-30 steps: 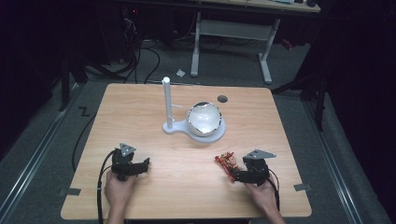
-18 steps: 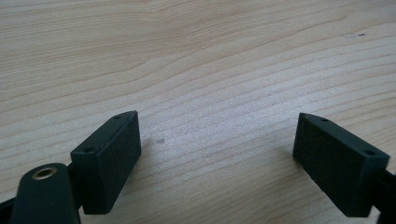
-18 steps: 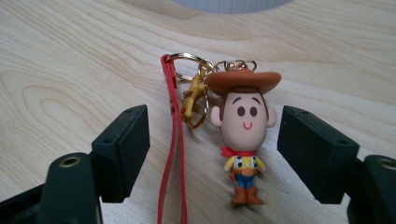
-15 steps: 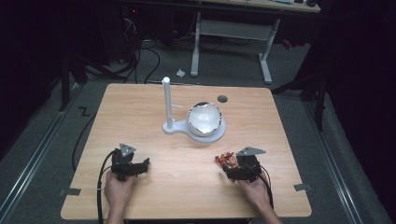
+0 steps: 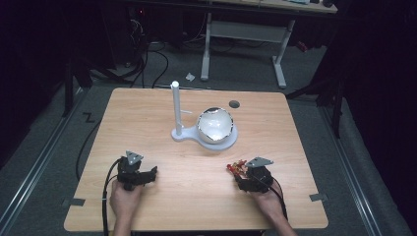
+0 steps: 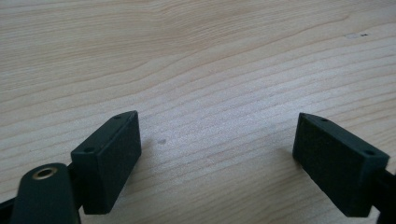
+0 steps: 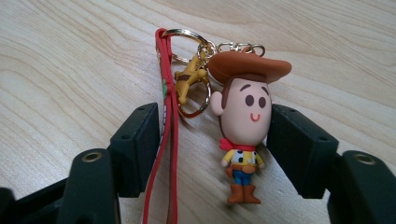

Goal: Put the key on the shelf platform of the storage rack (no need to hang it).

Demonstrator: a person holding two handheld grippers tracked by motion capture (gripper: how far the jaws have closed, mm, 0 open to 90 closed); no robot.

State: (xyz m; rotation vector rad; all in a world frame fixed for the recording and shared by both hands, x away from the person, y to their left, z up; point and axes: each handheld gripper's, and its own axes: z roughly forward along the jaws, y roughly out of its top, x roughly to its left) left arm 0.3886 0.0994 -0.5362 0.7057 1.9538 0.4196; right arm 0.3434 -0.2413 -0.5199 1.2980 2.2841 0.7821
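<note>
A cowboy figure keychain (image 7: 245,121) with a brown hat, gold rings and a red strap (image 7: 168,140) lies flat on the wooden table (image 5: 275,132). In the high view the keychain (image 5: 236,168) is at the front right. My right gripper (image 7: 212,116) is open and straddles it: the right jaw touches the figure's head, and the left jaw is against the strap. In the high view the right gripper (image 5: 242,177) is held by a hand. At the front left, my left gripper (image 5: 149,173) rests low over bare wood, open (image 6: 217,154), nothing between its jaws.
A white stand with an upright post (image 5: 175,105) and a round base holding a shiny white bowl (image 5: 215,125) is at the table's middle. A small dark hole (image 5: 234,104) is behind it. Desk legs and cables are on the floor beyond the table.
My right gripper has slid left and forward until its jaws are around the keychain. The left gripper has stayed put.
</note>
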